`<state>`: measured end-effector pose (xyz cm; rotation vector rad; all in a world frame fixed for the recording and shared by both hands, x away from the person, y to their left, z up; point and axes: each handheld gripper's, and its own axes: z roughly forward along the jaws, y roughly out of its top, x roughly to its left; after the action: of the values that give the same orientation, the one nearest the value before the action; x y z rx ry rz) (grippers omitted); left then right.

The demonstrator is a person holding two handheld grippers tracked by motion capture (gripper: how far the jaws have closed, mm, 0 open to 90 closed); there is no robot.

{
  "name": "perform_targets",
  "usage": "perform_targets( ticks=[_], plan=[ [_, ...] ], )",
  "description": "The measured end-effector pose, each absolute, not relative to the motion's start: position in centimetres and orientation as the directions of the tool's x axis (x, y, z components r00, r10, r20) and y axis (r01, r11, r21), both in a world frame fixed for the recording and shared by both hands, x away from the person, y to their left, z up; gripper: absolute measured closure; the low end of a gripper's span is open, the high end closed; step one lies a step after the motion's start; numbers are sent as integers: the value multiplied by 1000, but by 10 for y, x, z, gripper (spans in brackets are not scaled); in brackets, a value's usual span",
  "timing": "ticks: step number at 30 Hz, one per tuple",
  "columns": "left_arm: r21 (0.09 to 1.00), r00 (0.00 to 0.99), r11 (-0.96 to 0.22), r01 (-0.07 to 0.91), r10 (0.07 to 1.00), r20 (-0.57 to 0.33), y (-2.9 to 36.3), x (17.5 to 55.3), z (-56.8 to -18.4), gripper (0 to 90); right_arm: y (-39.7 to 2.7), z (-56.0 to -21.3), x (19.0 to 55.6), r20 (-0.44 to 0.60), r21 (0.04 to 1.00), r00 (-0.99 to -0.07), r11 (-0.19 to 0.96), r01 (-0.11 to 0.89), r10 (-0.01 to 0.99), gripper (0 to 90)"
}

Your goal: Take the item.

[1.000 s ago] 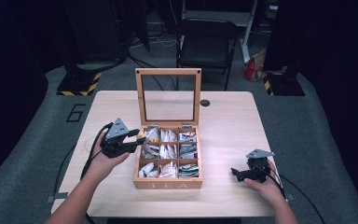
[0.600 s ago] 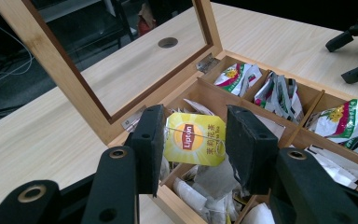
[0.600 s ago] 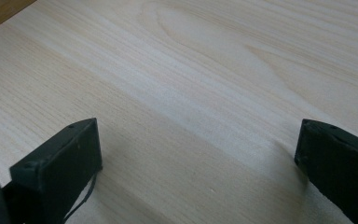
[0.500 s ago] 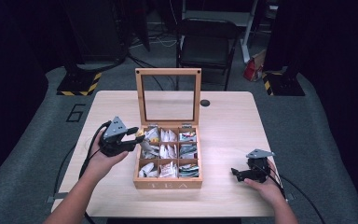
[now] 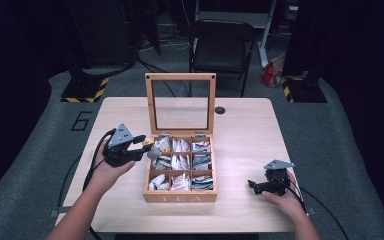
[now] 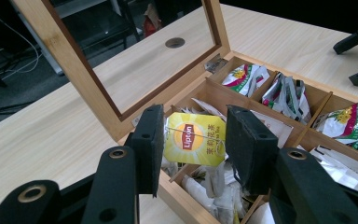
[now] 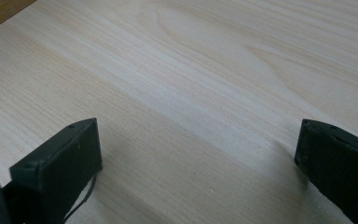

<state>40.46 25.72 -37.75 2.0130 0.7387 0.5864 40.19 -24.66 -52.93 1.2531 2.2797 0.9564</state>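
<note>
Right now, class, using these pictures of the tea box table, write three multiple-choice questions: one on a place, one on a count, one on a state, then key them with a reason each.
1. Where is the yellow tea bag tag?
A. Between the left gripper's jaws, above the tea box
B. Flat on the table
C. Beside the right gripper

2. How many compartments does the box have?
A. Four
B. Six
C. Nine

3. How is the box's lid?
A. Shut
B. Standing open
C. Taken off

Key: 1 A, the left gripper view shows the tag between its jaws over the box. 2 C, the high view shows three rows of three. 3 B, the glass-paned lid stands upright behind the compartments.
</note>
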Motion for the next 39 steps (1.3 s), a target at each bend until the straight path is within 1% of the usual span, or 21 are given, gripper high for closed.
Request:
perform_targets(
  ticks=[20,39],
  plan=[
    [876,667,-392,283,737,114,278,404,-370,578,-247,-529,402,4,712,-537,375,594,843,0],
    [886,578,-358,295,805,133,326,399,-355,578,-247,-529,402,4,712,-538,375,594,843,0]
  ],
)
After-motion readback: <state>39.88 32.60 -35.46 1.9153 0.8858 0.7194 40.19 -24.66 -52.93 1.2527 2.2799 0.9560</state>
